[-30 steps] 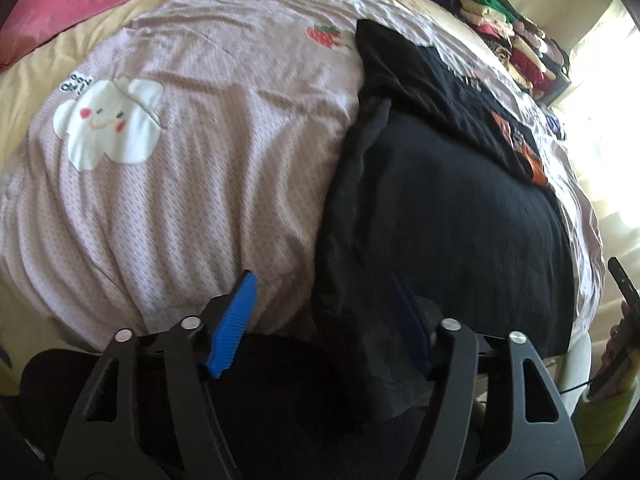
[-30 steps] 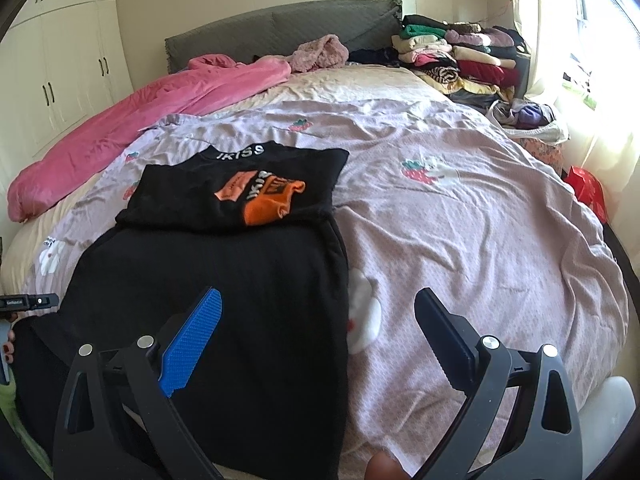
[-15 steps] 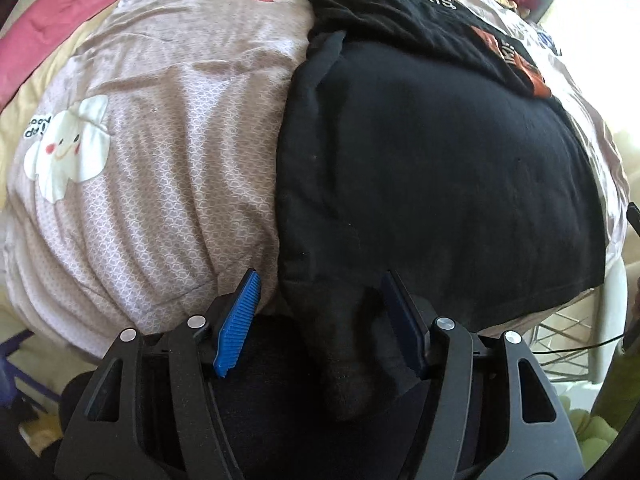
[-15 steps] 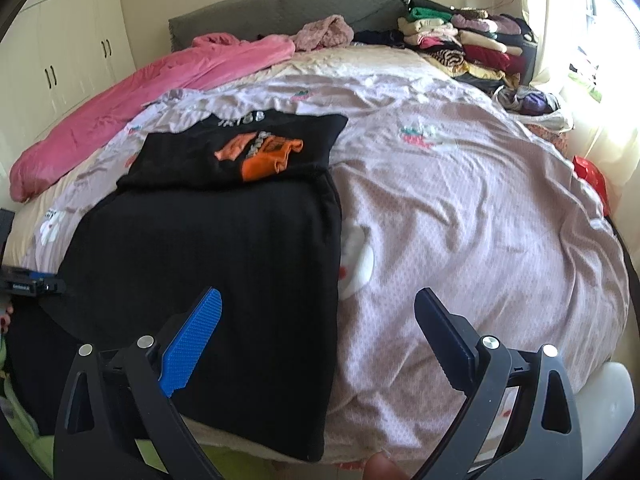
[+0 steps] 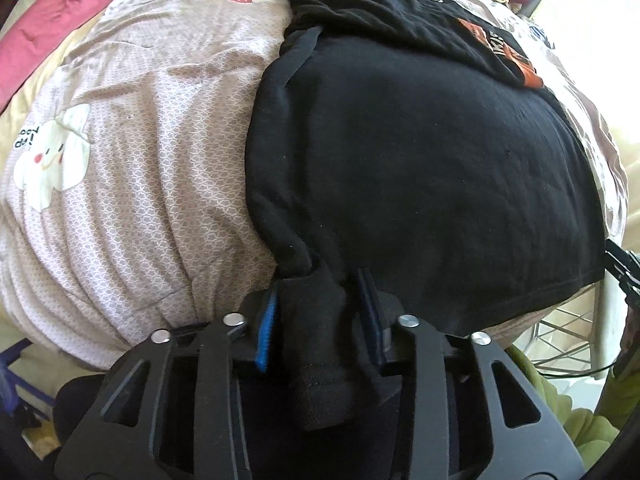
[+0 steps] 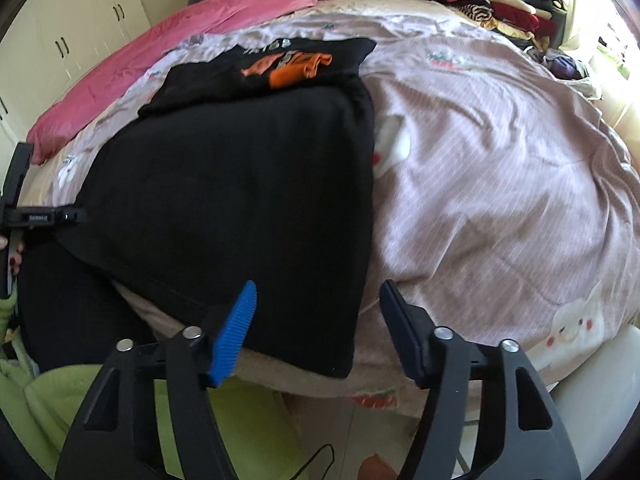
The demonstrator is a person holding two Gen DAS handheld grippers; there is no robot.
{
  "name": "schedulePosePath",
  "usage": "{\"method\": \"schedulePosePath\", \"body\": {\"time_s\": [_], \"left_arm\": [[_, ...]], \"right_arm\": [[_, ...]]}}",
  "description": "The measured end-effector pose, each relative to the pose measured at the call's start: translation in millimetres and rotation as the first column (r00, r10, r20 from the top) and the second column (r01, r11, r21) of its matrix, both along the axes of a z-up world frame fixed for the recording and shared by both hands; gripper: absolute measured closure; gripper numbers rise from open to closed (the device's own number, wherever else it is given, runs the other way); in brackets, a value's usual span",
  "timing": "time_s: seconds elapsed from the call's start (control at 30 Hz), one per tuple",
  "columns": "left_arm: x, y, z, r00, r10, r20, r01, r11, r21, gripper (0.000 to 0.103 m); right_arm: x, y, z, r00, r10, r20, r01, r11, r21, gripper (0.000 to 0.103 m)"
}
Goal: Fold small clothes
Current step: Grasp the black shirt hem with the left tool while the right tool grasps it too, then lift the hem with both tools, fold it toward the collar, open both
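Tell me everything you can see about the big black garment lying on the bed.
The big black garment is plain, matte, soft-looking knit, spread mostly flat on the lilac patterned bedspread, its near hem hanging over the bed edge. Its far end lies against a folded black shirt with orange print. One near corner is bunched between the closing pads of the left tool. The other near corner sits between the closing right tool, whose pads have not reached it.

hidden: black garment point(image 5: 420, 168) corner behind left fingers point(image 5: 266, 334) | right edge cut off
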State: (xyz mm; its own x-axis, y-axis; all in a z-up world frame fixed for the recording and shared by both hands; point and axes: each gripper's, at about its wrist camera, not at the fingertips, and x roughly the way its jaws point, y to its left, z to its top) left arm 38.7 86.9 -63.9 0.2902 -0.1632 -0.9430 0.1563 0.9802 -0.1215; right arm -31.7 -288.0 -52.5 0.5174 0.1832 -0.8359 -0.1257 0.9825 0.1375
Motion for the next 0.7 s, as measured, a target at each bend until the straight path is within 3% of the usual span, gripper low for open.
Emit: {"method": "schedulePosePath", "body": {"time_s": [0.03,0.13,0.23,0.4,0.7], "left_arm": [[0.1,-0.8,-0.7,1.000,-0.004,-0.003,0.004,1.000,-0.010,0.091],[2.8,-8.9,-1.9,1.000,-0.010,0.001,0.010,1.000,-0.003,0.093],[1.7,-11.6,-0.9,1.000,-0.017,0.015,0.017,1.000,-0.005,0.096],[-3.2,-12.6,5.4,0.998,-0.033,0.055,0.034,0.999,-0.014,0.099],[-6.6,7.9,42.5,0.990,0.015,0.141,0.002,0.993,-0.120,0.100]], "right_arm": [[1.7,-0.6,-4.3,1.000,-0.005,-0.016,0.005,1.000,0.009,0.052],[6.2,-2.2,-15.2,0.998,-0.013,-0.053,0.015,1.000,0.027,0.055],[7.6,-1.8,-22.0,0.997,-0.006,-0.074,0.010,0.998,0.055,0.071],[3.7,4.1,-7.8,0.998,0.027,-0.056,-0.027,1.000,0.004,0.091],[-3.8,3.4,50.2,0.991,0.088,0.102,-0.094,0.994,0.058,0.094]]}}
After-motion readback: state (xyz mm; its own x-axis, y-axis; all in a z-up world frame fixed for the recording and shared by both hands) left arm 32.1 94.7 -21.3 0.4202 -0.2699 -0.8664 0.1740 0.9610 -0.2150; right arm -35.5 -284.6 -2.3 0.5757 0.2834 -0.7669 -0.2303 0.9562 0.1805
